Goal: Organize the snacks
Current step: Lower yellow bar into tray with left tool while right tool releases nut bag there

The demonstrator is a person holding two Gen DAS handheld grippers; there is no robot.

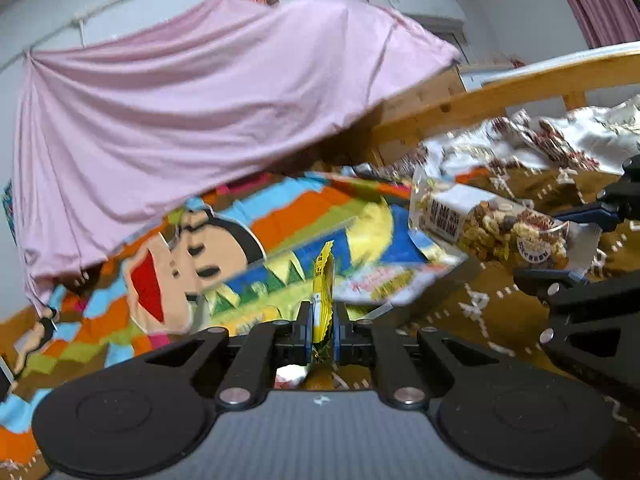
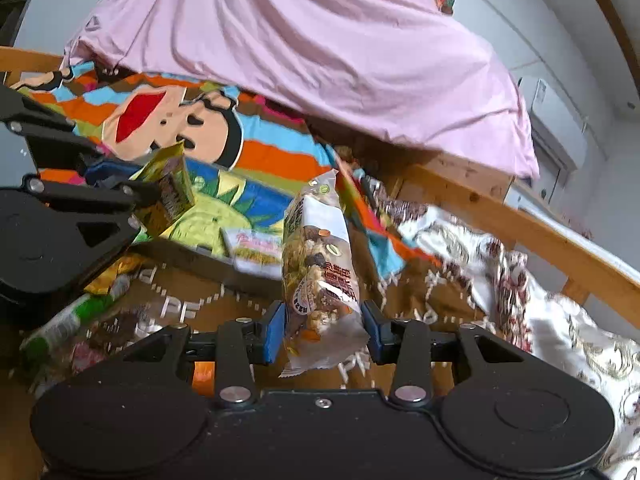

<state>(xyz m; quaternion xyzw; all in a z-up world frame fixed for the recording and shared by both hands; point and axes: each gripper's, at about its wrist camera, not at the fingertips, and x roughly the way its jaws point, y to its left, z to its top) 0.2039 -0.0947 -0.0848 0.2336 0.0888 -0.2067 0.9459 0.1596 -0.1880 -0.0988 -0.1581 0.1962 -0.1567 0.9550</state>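
The left gripper (image 1: 322, 322) is clamped nearly flat on a thin yellow packet (image 1: 323, 280), held edge-on so its crimped foil seam sticks up past the pads. From the right wrist view the same packet (image 2: 168, 192) shows a glossy yellow-green printed face, lifted above the bed. The right gripper (image 2: 324, 334) holds a nut bag (image 2: 318, 264) by its lower end, jaws narrow around it; the bag is clear crinkly film with a white label, lumpy with nuts and dark pieces, and stands upright past the pads. In the left view the nut bag (image 1: 492, 228) hangs sideways, just right of the packet.

Both snacks are off the bedding, so this looks like the carrying step, with both picks made and neither placed. No box or tray shows, so I cannot tell where they go. The next move calls for a steady carry: the thin packet could slip, and the heavier bag may sag.

Below lie a cartoon blanket (image 1: 224, 240), soft and bright-striped, a brown patterned cover (image 2: 208, 292), and more wrappers (image 2: 80, 320) at the left. A pink sheet (image 1: 200, 100) drapes over a wooden rail (image 2: 500, 216).
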